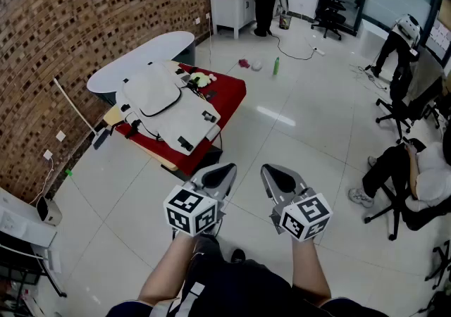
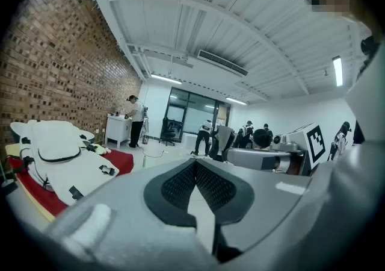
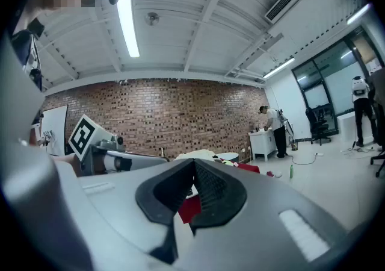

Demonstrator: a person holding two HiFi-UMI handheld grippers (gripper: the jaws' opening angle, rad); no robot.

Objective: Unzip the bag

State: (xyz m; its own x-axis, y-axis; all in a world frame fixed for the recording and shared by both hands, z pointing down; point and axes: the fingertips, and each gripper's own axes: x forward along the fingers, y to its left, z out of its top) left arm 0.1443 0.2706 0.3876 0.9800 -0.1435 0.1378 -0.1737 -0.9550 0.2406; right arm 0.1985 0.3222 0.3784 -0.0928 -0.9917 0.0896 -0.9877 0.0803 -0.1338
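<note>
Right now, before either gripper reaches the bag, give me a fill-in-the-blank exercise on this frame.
1. The white bag lies on a ____ tablecloth.
2. The left gripper and the right gripper both have their jaws ____, with nothing between them.
3. The wall beside the bag is built of ____.
4. The green bottle stands on the ____.

Missing words: red; shut; brick; floor.

White bag (image 1: 169, 104) flat on red-covered table (image 1: 230, 90) beside brick wall (image 1: 84, 5)
</note>
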